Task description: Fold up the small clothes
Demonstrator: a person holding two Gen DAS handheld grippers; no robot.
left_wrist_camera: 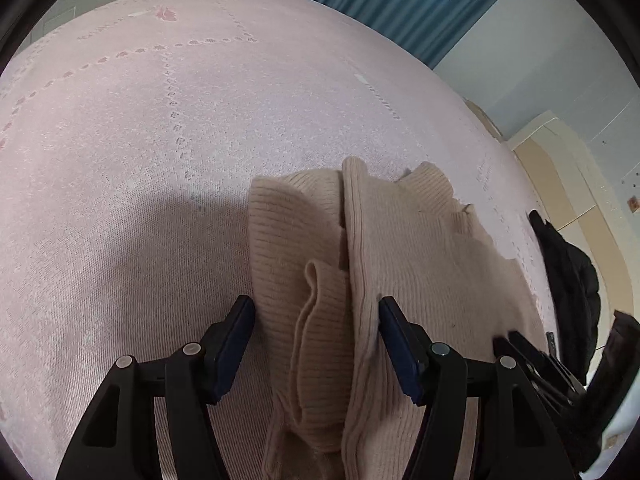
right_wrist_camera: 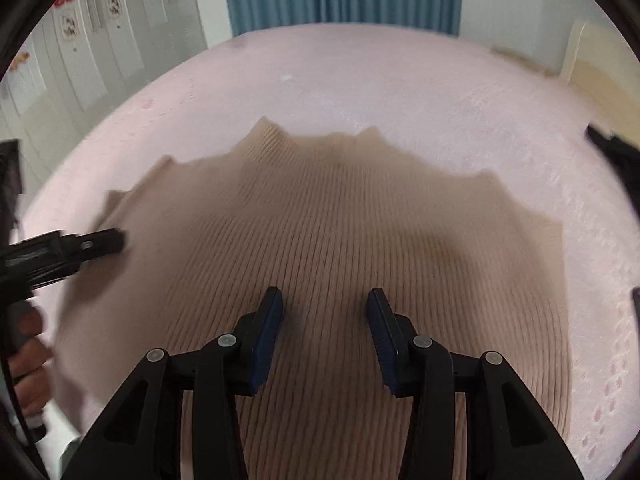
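Right now the beige ribbed sweater (right_wrist_camera: 320, 264) lies on the pink bedspread (right_wrist_camera: 400, 80), mid-frame; left gripper (left_wrist_camera: 316, 312) wide apart over its bunched fold, right gripper (right_wrist_camera: 325, 300) part-open above it, both holding nothing

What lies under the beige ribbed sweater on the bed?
The beige ribbed sweater lies on a pink patterned bedspread, which shows all around it. Whatever sits directly beneath the knit, or between its folded layers, is covered and cannot be seen.
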